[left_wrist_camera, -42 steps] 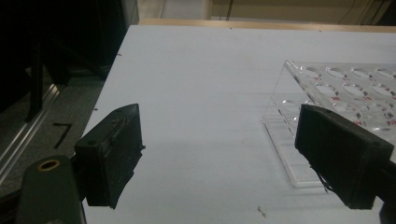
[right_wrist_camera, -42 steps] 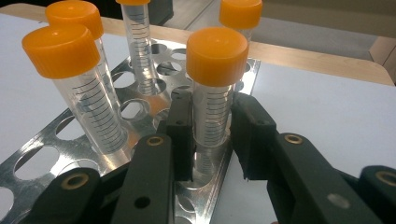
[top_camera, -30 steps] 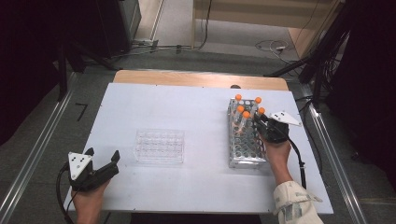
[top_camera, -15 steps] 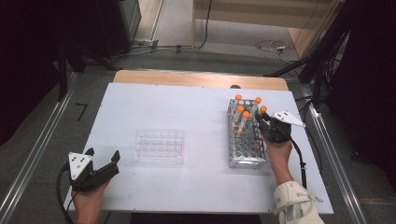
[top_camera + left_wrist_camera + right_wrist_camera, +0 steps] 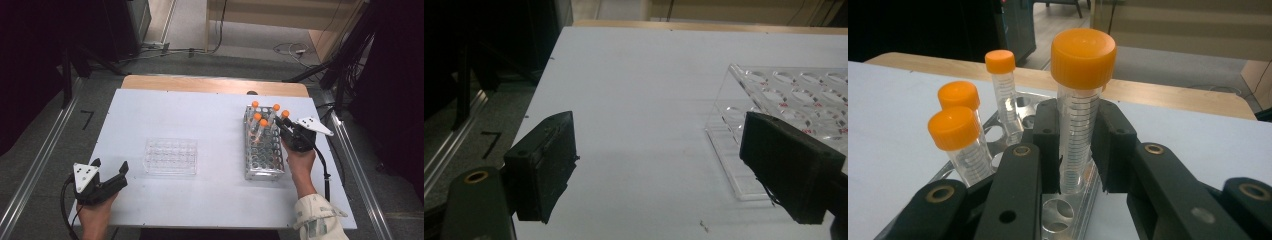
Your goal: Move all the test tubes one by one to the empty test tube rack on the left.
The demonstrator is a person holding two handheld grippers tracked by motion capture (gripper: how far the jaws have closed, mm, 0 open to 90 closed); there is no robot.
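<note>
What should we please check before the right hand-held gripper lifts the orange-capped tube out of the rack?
1. Right hand-held gripper shut on the orange-capped tube: ok.
2. Tube upright between the pads: ok.
3. Tube bottom clear of its rack hole: cannot tell.
4. Neighbouring tubes apart from the jaws: ok.
5. Left hand-held gripper open, holding nothing: ok.
6. Well plate lying flat on the table: ok.

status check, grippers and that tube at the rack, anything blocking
Right gripper shut on orange-capped tube, tube upright at the clear tube rack. Left gripper open, idle beside well plate. Three other capped tubes close by, none touching the jaws.
</note>
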